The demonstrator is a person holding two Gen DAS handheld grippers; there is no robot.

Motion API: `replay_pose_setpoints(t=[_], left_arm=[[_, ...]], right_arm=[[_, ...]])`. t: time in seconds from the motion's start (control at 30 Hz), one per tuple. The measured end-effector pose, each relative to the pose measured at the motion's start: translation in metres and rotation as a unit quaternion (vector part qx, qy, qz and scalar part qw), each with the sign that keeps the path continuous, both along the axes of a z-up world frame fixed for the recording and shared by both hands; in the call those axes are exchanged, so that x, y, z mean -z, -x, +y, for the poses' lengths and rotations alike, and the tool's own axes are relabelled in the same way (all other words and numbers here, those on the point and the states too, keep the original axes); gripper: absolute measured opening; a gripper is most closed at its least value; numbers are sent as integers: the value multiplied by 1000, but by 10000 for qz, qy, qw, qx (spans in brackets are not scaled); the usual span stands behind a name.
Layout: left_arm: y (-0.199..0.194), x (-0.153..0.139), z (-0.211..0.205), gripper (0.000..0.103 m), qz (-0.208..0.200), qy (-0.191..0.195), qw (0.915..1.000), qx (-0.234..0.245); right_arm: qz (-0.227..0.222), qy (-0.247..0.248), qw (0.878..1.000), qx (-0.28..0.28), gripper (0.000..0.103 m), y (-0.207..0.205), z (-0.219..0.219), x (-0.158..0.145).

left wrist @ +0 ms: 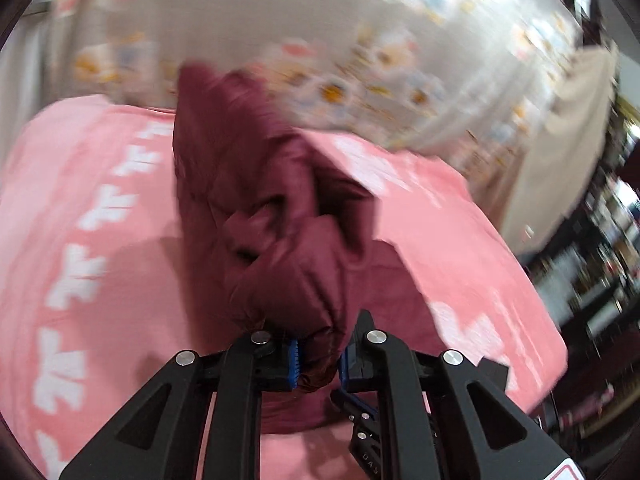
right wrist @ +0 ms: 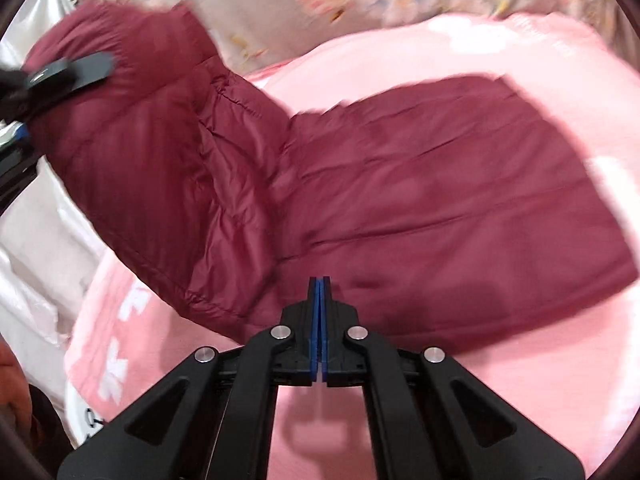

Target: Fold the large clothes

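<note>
Pink blanket [right wrist: 500, 400] with white marks spread underneath, flowered grey sheet [right wrist: 256, 4] beyond it. Maroon quilted jacket [right wrist: 420, 208] lying mostly flat on blanket, one end lifted up and away at left of right wrist view, bunched and hanging in left wrist view. Left gripper [left wrist: 318, 364] nearly closed, blue pads [left wrist: 294, 364] pinching a fold of jacket; right gripper [right wrist: 320, 320] fully closed, pads pressed flat together with nothing between, tips just at jacket's near edge, contact unclear.
</note>
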State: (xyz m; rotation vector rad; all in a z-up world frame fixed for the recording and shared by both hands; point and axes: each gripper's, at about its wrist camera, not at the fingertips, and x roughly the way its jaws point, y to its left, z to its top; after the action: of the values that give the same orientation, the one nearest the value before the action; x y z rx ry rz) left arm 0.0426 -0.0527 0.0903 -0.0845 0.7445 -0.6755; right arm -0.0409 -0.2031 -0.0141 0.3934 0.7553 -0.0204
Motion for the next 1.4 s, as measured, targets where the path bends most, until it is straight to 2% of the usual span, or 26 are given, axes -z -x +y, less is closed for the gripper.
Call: replay_pose_setpoints(t=[0.07,0.17,0.23,0.27,0.3,0.37,0.4,0.43,0.5,0.57,0.63,0.7,0.8,0.87,0.93,1.0,1.17,1.23,1.33,1.4], left_arm=[[1,16,-34,16,193,-197,9993,254],[-1,59,-71,24,693,-611,9948,420],[4,79,-77,30,1038,-738,9910,424],[9,83,-74,32,1109,-662,9905,464],[14,80,-70,35,1090,-565,9912,494],[23,67,-49,52,1071,-227,9927,506],[26,61,-40,56,1074,-76,9930,490],[30,48,-22,64,1034,258,9935,408],[32,32,-2,74,805,532,9950,253],[29,23,18,76,460,350,9981,-189],[20,29,24,76,269,-147,9976,-621],[5,49,23,74,379,-701,9918,-996],[-9,78,31,74,813,-790,9872,-1125],[-10,87,30,74,912,-759,9864,-1141],[-9,91,29,74,897,-756,9867,-1130],[-9,90,31,73,843,-807,9869,-1117],[-8,75,24,71,715,-743,9895,-1014],[-8,72,12,71,642,-798,9904,-927],[-9,81,-8,71,662,-1001,9897,-781],[-11,90,-17,71,746,-1099,9887,-695]], right_arm=[[-24,179,9993,339,1,14,-22,-7],[19,264,9968,752,2,31,-55,-11],[-28,317,9943,1018,3,42,-72,-16],[-54,347,9935,1082,4,43,-75,-18],[-106,356,9927,1146,7,44,-79,-21],[-316,324,9915,1216,22,51,-84,-31],[-452,321,9909,1227,36,54,-83,-37],[-561,324,9905,1210,43,57,-82,-41],[-812,282,9908,1045,44,53,-76,-52],[-964,167,9920,802,47,51,-66,-60],[-982,103,9939,489,57,46,-51,-63],[-903,79,9955,290,57,35,-39,-61],[-626,288,9974,203,57,16,-27,-51],[-408,240,9988,156,52,2,-26,-41],[-248,13,9997,35,20,-4,-29,-33],[-235,-129,9996,39,10,-7,-34,-28],[-767,40,9960,456,7,17,-56,-57],[-816,109,9943,672,7,26,-71,-62],[-612,142,9930,997,7,37,-92,-47],[-361,-19,9924,1177,7,43,-107,-25]])
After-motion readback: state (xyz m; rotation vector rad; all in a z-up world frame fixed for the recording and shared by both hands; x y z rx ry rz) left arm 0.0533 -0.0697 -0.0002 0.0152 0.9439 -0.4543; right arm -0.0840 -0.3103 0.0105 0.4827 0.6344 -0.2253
